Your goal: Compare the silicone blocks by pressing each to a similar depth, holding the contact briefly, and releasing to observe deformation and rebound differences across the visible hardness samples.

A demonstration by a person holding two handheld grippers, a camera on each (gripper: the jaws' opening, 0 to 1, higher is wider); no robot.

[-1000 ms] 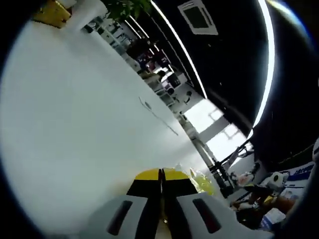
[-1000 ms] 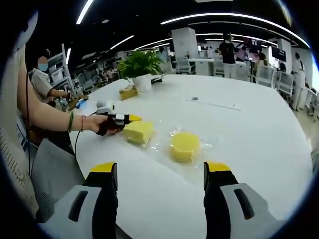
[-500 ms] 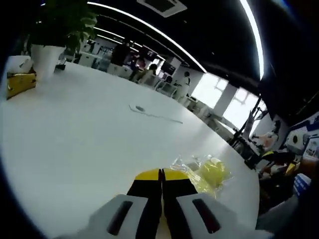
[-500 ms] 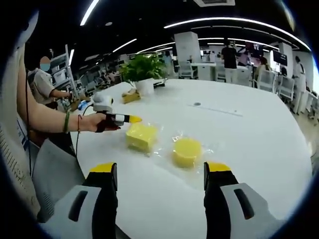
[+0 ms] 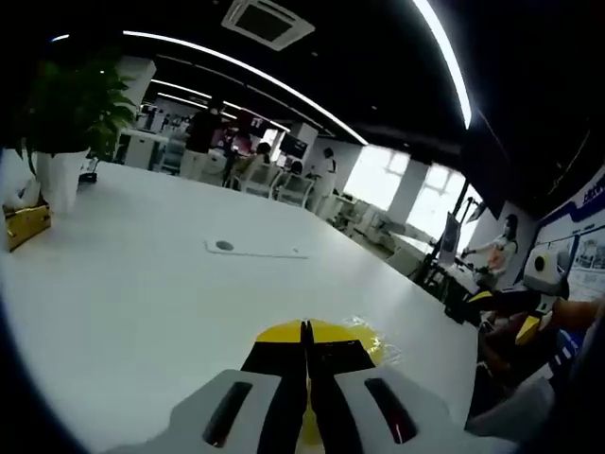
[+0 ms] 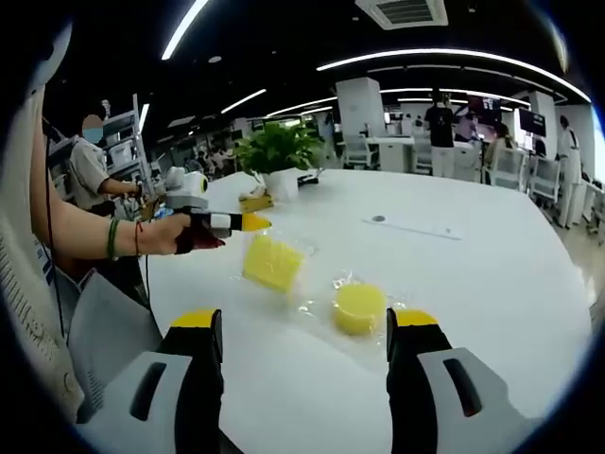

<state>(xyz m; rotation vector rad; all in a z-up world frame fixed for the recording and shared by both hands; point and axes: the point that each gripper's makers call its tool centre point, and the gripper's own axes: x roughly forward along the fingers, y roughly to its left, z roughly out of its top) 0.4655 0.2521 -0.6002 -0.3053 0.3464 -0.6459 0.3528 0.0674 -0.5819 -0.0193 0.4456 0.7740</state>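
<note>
One square block (image 6: 272, 262) has tilted beside the left tool (image 6: 248, 222).

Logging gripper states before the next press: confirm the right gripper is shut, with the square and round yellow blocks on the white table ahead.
Wrong on one point: the right gripper is open, its jaws wide apart in the right gripper view. The square block and round block do lie on the white table.

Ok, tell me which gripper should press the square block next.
Left, probably. The left gripper, jaws shut, hovers right beside the square yellow block, a blunt tip suited to pressing. The right gripper is open and sits back from both the block and the round yellow puck.
</note>
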